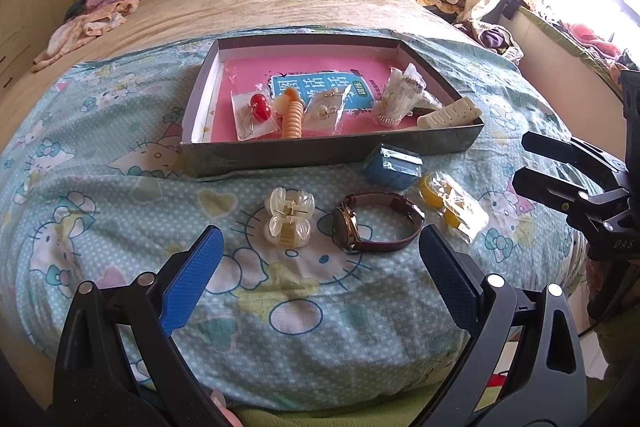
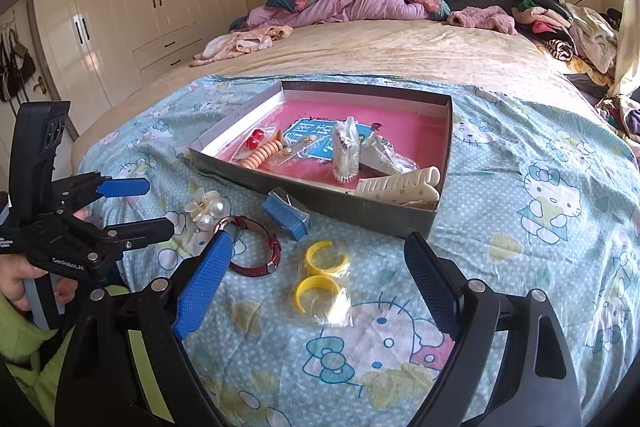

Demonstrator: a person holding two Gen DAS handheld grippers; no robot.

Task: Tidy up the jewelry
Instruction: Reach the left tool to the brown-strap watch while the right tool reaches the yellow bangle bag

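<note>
Desk: What stage is this?

Photographer: Mid-sort. Both claws hang wide and empty over the bed [image 1: 320, 327]. The left claw [image 1: 320, 267] faces the pearly hair clip [image 1: 288, 221] and the wristwatch [image 1: 378, 227]; the right claw [image 2: 320, 283] faces the bagged yellow bangles [image 2: 322, 279]. A small blue box [image 1: 392, 167] lies just beside the tray.

Desk: And next?

Photographer: Likely closing on one loose piece and lifting it over the tray's near wall.

Desk: What's in the tray?

Photographer: The grey tray [image 1: 320, 149] holds bagged red earrings [image 1: 256, 113], an orange spiral hair tie [image 1: 292, 119], more bagged trinkets and a cream hair clip [image 1: 450, 115] at the near corner.
</note>
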